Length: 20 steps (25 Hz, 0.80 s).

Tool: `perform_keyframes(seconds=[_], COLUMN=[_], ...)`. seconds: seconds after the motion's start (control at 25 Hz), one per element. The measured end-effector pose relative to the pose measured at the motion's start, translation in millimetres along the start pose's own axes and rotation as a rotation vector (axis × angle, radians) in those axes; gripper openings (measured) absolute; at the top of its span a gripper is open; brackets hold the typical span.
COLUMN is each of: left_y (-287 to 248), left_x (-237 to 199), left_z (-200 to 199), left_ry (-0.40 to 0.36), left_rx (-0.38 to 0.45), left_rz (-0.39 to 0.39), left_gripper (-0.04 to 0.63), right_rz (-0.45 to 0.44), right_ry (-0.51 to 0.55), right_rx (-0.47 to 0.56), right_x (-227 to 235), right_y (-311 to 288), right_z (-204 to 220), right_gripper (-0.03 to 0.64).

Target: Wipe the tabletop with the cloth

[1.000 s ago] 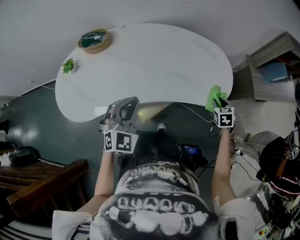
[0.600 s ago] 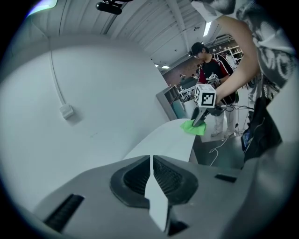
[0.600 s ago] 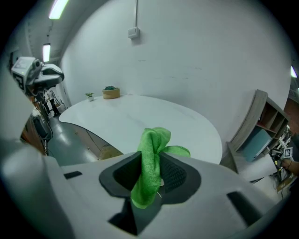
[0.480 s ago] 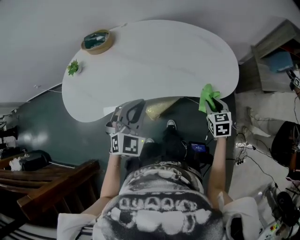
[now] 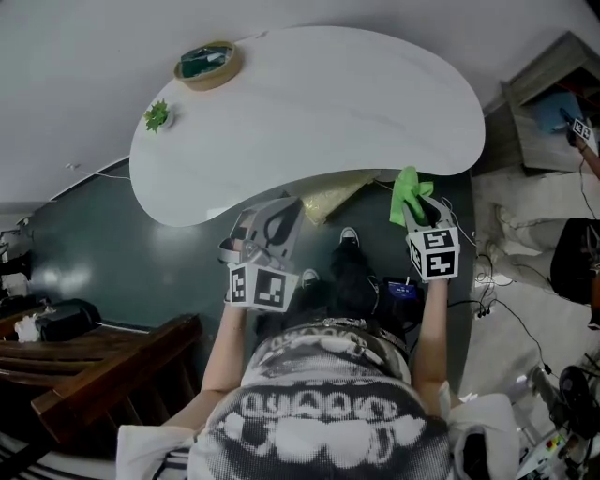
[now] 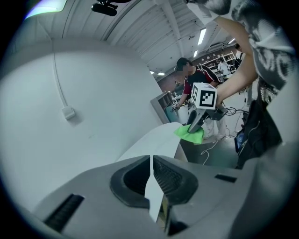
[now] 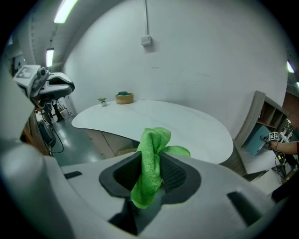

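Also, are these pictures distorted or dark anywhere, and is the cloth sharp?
Head view: fisheye bending, dark floor under the bright white table. Right gripper view: dark round vignette, the green cloth is sharp. Left gripper view: same vignette, a ceiling lamp glares.

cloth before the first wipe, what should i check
1. Cloth clamped in the right hand-held gripper: ok.
2. Cloth touching the tabletop: not ok, it hangs just off the near edge.
3. Cloth spread flat: not ok, bunched.
4. Wipe path: ok; bowl and small plant stand only at the far left edge.
5. Left hand-held gripper out of the way: ok, shut, empty, short of the table.
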<state>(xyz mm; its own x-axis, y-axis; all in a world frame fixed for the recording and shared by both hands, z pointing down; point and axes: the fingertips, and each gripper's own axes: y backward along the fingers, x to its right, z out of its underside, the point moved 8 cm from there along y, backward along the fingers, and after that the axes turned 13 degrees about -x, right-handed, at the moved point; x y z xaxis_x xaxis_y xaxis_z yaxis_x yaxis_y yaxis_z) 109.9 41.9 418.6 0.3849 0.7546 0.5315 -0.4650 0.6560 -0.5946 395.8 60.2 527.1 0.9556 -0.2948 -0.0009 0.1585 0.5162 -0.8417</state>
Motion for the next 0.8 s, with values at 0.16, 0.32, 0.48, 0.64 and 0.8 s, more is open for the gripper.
perform_keyframes(seconds=[0.16,0.32,0.48,0.64,0.8], left_y=[27,55,79,102,121], left_x=[4,10,23,37,51], left_z=[25,48,65,82,95], left_ry=[0.01,0.018,0.021,0.02,0.007], left_rx=[0.0,0.015,0.033,0.055,0.074], left_rz=[-0.006,-0.011,-0.005,0.012,0.024], left_gripper=[0.018,0.018,0.018,0.018,0.018], right_rz=[0.005,0.0,-0.014,-0.03,-0.046], right_ry=[0.019,0.044,0.07,0.108,0.145], right_rx=[0.01,0.022,0.042,0.069,0.089], right_x=[-39,-83,-127,-171,-208], right_y=[13,22,34,48,61], right_z=[7,12,20,28,40], right_gripper=[0.118,0.118,0.118,0.118,0.118])
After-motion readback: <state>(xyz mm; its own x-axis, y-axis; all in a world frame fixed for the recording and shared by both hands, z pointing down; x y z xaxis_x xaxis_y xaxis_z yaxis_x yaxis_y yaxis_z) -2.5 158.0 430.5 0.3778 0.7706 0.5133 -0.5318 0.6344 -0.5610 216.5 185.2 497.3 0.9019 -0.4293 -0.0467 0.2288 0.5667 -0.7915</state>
